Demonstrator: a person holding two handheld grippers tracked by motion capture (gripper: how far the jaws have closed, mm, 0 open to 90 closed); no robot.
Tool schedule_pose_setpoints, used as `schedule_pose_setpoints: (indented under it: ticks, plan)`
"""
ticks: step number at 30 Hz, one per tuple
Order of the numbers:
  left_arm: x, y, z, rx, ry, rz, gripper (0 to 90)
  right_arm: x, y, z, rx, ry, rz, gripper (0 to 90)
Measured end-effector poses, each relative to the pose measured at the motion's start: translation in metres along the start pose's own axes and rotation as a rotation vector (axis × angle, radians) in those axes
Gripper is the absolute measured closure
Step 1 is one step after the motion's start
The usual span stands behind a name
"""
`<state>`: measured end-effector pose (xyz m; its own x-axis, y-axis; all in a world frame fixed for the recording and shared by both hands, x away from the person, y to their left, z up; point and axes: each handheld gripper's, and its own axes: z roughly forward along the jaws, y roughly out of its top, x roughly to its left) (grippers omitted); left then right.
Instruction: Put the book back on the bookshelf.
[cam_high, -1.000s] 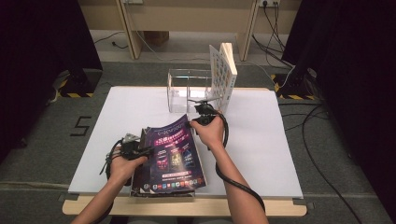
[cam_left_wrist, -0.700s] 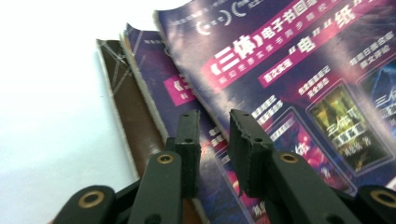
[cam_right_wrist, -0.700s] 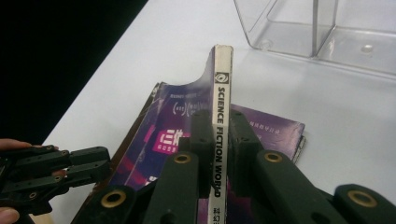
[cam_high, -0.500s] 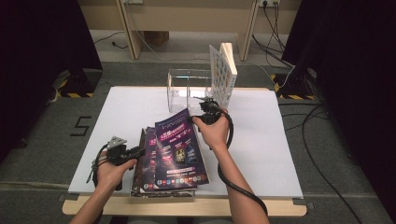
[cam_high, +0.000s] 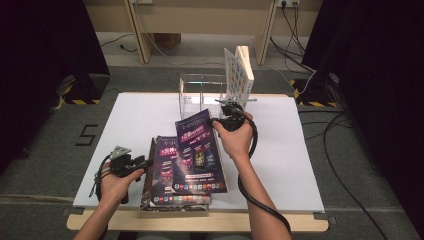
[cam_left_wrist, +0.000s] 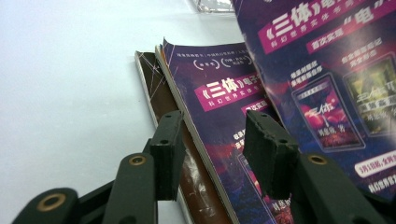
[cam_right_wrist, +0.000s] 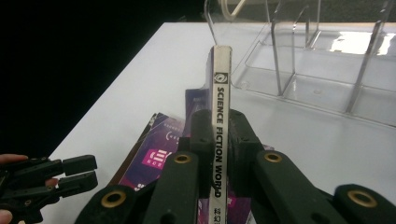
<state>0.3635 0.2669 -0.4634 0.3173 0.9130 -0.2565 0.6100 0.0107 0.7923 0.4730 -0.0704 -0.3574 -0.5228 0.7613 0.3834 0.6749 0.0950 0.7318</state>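
Since the earlier frames the top magazine (cam_high: 197, 152) has come up off the stack of magazines (cam_high: 167, 192) at its far end, and the left tongs (cam_high: 142, 162) have drawn back to the near left of that stack. Their jaws have just been opening and now stand apart with nothing between them; in the left gripper view the pads (cam_left_wrist: 167, 154) sit just beside the stack's left edge, not pressing on it. The right tongs (cam_high: 220, 121) are clenched on the raised magazine at its spine (cam_right_wrist: 219, 116), which the right gripper view shows running straight up between the two pads, the words along it readable. In the high view the magazine tilts, its far edge lifted toward the clear acrylic rack (cam_high: 200, 92) and its near edge low over the stack. The rack stands beyond the stack at the far side of the white bench (cam_high: 300, 165), with a white patterned book (cam_high: 237, 75) already upright at its right end and its other slots free. My reading is that the left hand's holding-down job is over and the lift now belongs to the right hand alone: the stack stays put, and the magazine is about ready to be stood on edge and carried to a free slot left of the white book.
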Motion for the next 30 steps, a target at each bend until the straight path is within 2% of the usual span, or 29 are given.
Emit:
schedule_pose_setpoints:
  ticks: [5, 15, 30]
  plan:
    - [0.001, -0.001, 0.000, 0.001, 0.001, 0.003, 56.8, 0.001, 0.003, -0.009, -0.041, -0.018, -0.015, 83.1]
    - [0.001, 0.000, -0.001, 0.000, 0.004, 0.006, 56.9, -0.001, 0.006, -0.017, -0.071, -0.043, -0.014, 83.2]
    - [0.001, 0.000, -0.001, -0.004, 0.005, 0.007, 57.0, 0.003, 0.016, -0.035, -0.143, -0.084, -0.041, 83.2]
